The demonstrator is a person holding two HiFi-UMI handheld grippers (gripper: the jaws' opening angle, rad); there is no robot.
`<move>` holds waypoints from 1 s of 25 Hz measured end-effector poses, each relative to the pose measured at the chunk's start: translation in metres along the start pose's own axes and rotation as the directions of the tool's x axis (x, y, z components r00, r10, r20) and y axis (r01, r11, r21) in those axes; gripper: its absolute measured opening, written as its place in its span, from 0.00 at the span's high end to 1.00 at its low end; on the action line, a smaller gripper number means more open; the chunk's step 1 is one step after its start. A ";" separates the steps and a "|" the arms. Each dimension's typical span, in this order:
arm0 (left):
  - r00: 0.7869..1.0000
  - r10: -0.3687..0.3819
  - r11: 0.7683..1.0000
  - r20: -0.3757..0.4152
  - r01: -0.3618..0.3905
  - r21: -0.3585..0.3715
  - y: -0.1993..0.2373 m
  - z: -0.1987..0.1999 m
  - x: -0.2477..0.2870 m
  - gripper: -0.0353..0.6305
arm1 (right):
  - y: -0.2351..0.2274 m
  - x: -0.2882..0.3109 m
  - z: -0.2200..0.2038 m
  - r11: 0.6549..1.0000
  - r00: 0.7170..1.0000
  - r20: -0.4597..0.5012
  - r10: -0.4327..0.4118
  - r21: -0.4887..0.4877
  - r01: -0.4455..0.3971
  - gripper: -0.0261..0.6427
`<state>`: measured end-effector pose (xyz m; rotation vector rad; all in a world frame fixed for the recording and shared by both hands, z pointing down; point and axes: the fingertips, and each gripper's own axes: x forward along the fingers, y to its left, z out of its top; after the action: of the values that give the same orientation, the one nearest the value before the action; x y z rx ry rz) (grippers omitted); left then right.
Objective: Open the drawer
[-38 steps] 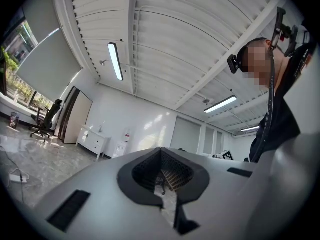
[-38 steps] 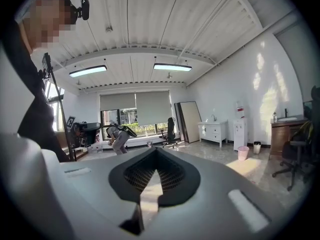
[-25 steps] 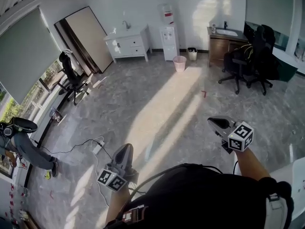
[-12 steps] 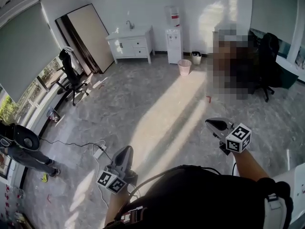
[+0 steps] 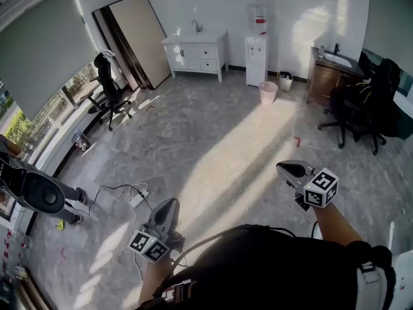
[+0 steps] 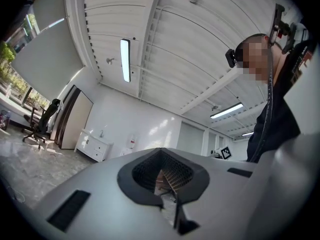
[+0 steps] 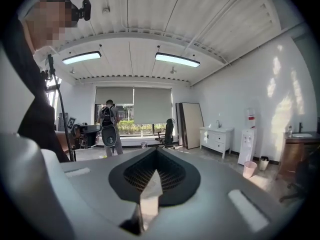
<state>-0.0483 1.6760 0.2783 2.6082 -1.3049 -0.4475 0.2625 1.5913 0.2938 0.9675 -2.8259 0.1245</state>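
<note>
Head view: left gripper (image 5: 170, 204) and right gripper (image 5: 285, 168), both pressed together and empty, are well apart from the white cabinet (image 5: 197, 51); reaching its drawers likely comes next.

**A:** What colour is the ground?

**B:** The grey veined stone-tile floor (image 5: 213, 141) looks marbled, with a pale sunlit band across it.

**A:** And the furniture?

**B:** There's a white low drawer cabinet (image 5: 195, 50) and a tall white plastic water dispenser (image 5: 257, 41) with a red top. There's also a small round pink waste bin (image 5: 268, 92) and a dark brown wooden sink cabinet (image 5: 326, 76).

**A:** The tools?

**B:** The grey plastic left gripper (image 5: 171, 202) and grey plastic right gripper (image 5: 284, 168) each carry black-and-white square markers.
</note>
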 end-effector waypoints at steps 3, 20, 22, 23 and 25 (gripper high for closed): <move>0.999 0.026 1.000 0.038 -0.027 0.002 -0.003 0.007 0.034 0.95 | -0.044 0.016 0.004 0.999 0.999 0.007 0.035 0.009 -0.035 0.96; 0.987 0.155 0.987 0.042 -0.157 0.040 0.003 -0.034 0.213 0.95 | -0.249 0.059 0.012 0.988 0.988 0.002 0.155 0.010 -0.155 0.96; 0.988 0.154 0.987 0.031 -0.155 0.033 0.010 -0.038 0.224 0.95 | -0.258 0.064 0.004 0.988 0.988 -0.014 0.157 0.016 -0.157 0.96; 0.988 0.153 0.988 0.024 -0.154 0.032 0.015 -0.040 0.229 0.95 | -0.262 0.067 0.001 0.988 0.988 -0.018 0.156 0.015 -0.155 0.96; 0.989 0.143 0.989 0.030 -0.143 0.020 0.025 -0.039 0.240 0.95 | -0.271 0.075 -0.002 0.989 0.989 -0.020 0.145 0.019 -0.144 0.96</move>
<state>0.0827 1.4692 0.2789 2.5121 -1.5019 -0.4497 0.3711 1.3325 0.3160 0.7592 -2.8783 0.1753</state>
